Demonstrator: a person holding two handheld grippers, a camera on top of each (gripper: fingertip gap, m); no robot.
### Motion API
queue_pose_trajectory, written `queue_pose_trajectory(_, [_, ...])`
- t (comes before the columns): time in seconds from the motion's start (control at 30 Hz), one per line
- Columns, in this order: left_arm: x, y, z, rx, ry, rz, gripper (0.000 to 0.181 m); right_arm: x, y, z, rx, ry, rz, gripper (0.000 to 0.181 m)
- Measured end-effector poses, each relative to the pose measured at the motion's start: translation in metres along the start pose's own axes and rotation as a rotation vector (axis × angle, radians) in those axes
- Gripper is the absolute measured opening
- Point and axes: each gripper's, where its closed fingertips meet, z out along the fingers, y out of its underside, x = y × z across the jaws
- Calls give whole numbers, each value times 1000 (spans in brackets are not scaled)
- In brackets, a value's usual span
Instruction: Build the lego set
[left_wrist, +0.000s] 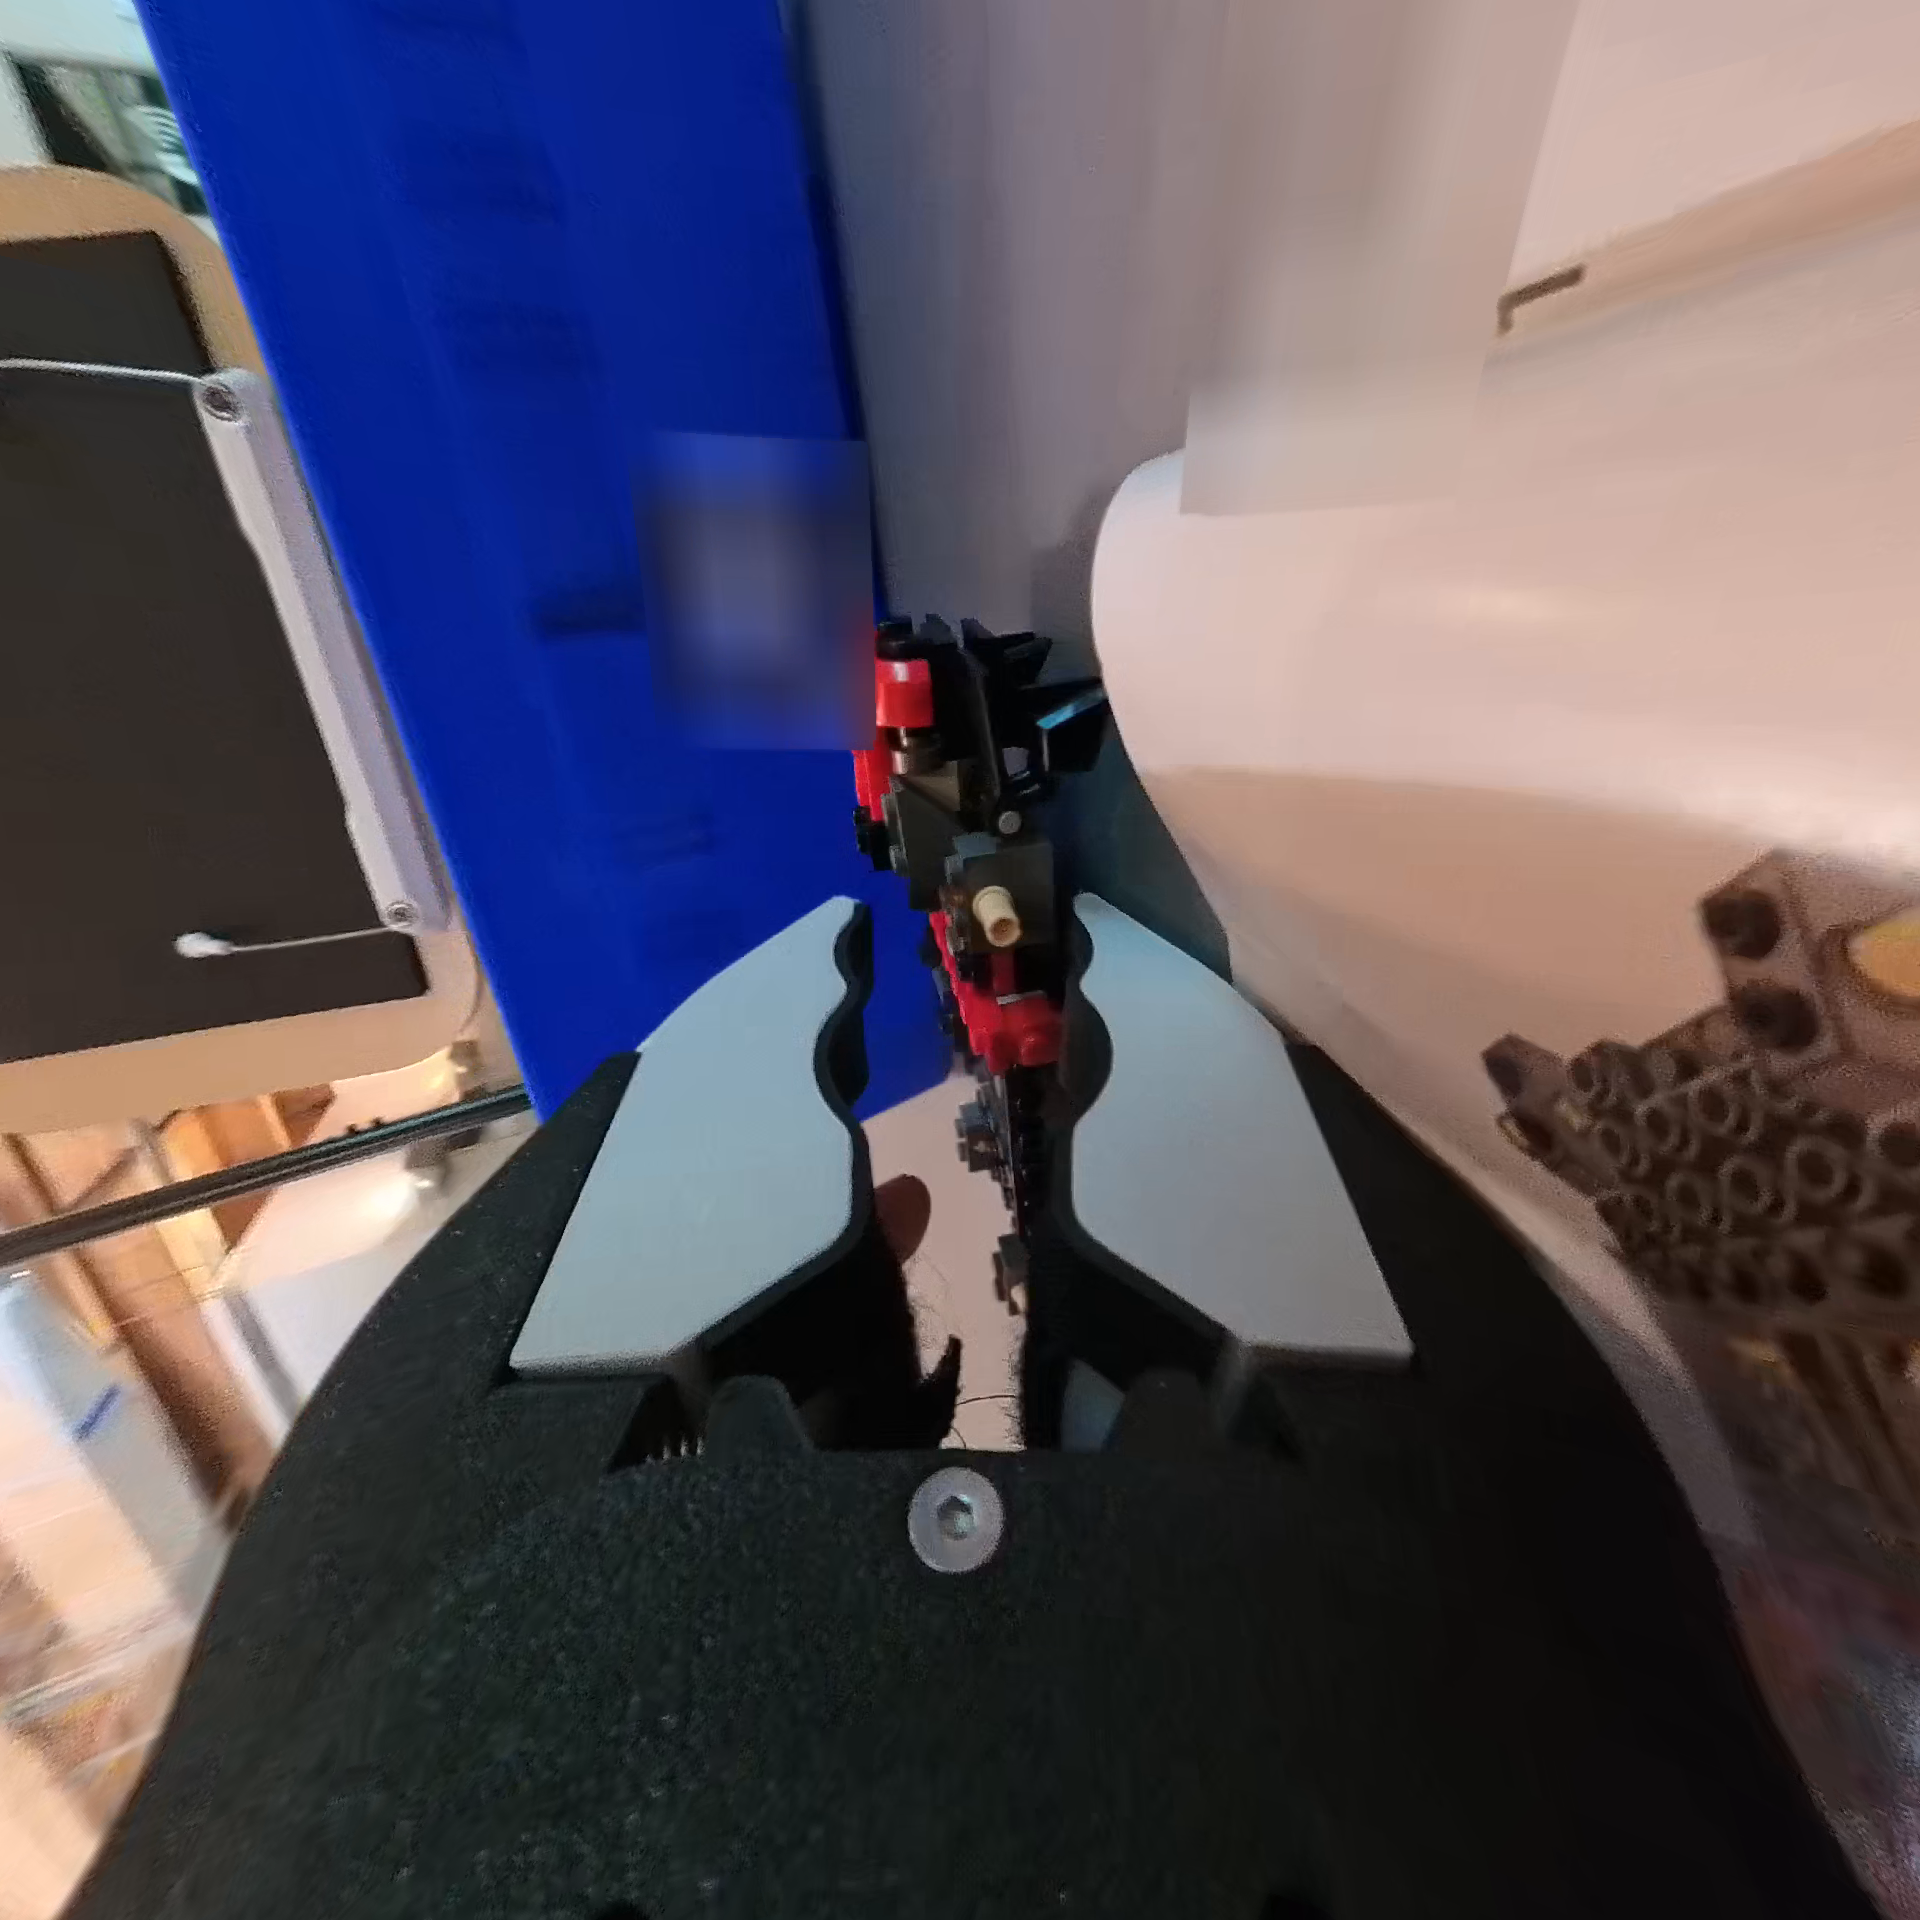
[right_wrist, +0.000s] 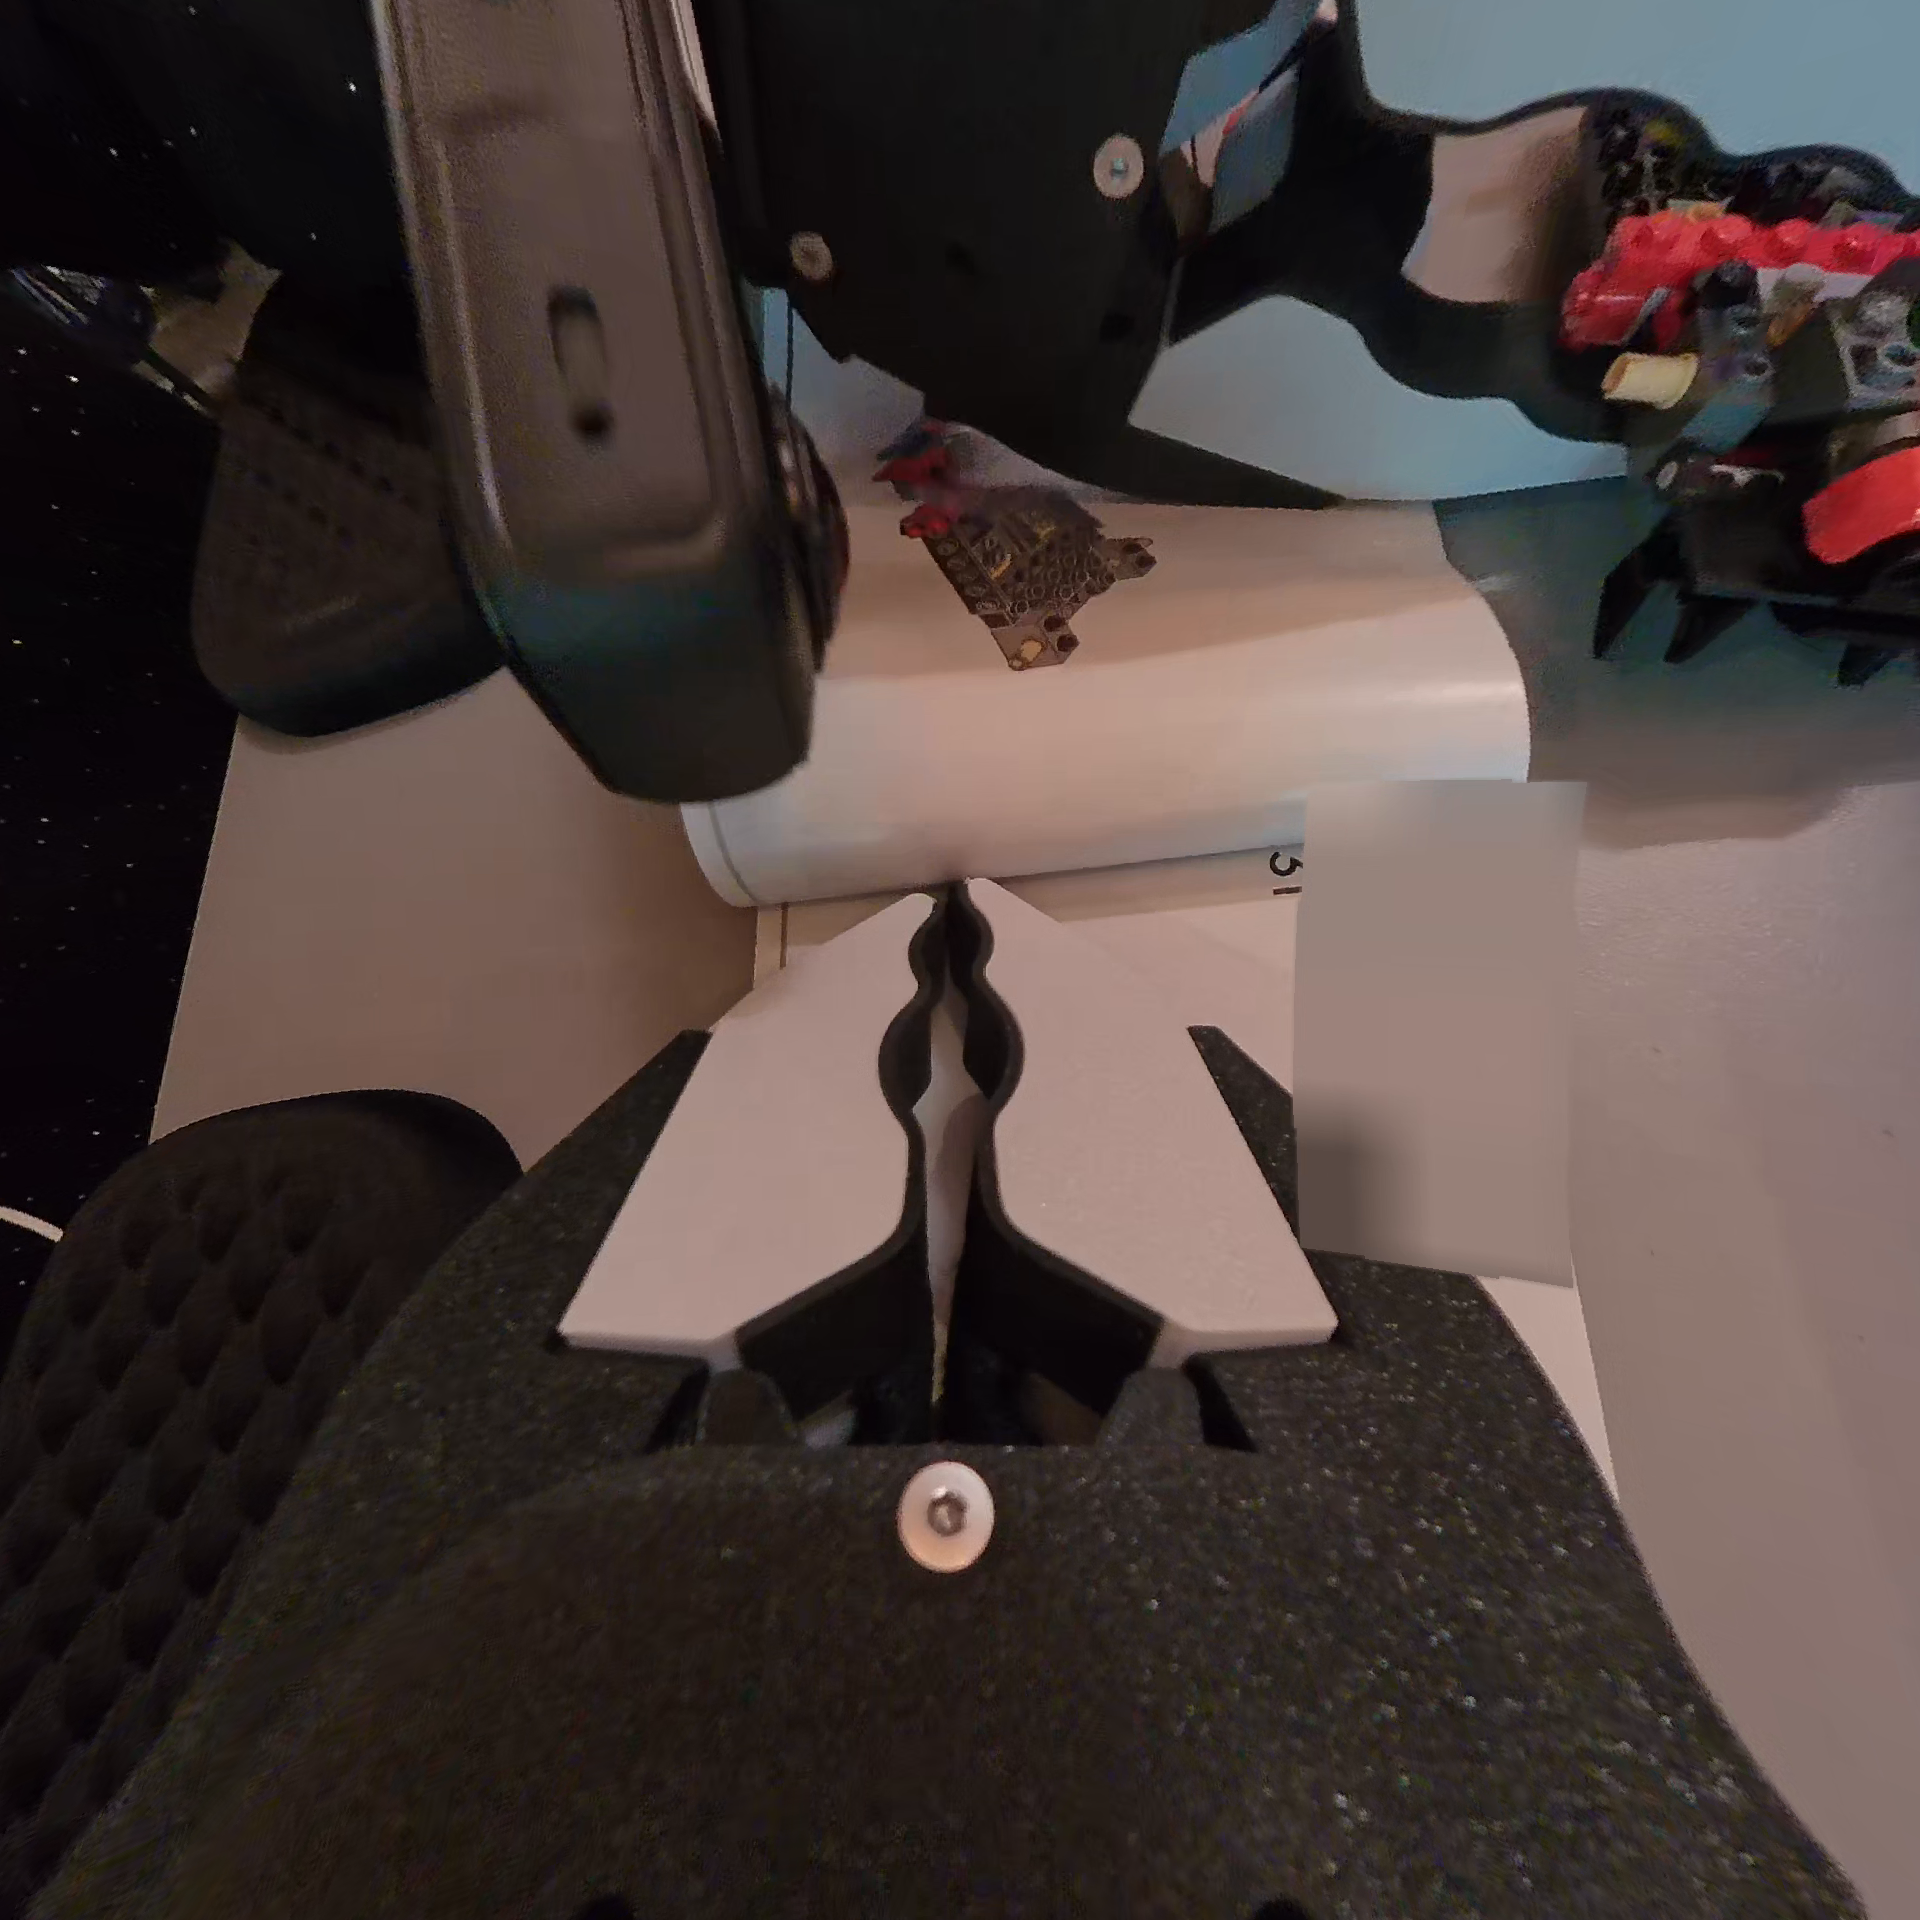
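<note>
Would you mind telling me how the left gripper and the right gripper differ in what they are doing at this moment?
The left gripper's jaws stand apart around a bulky red-and-black lego model, while the right gripper's jaws are almost together, pinching the edge of a thin, curled booklet page. The left gripper's load sticks out past its fingertips; the right gripper's does not. Both have black bodies and pale fingers with wavy black pads.
</note>
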Motion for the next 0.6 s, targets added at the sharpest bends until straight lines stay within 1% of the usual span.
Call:
queue_pose_trajectory(0.1, [3,2,-3,20,47,-44,35,0,0,0,0,-2,3,0])
queue_pose_trajectory(0.37, [10,12,-14,56,93,-83,32,0,0,0,-2,-10,13,0])
queue_pose_trajectory(0.5, [11,8,-13,56,133,-50,30,0,0,0,-2,-9,14,0])
queue_pose_trajectory(0.6, [9,5,-8,34,186,-40,32,0,0,0,-1,-8,15,0])
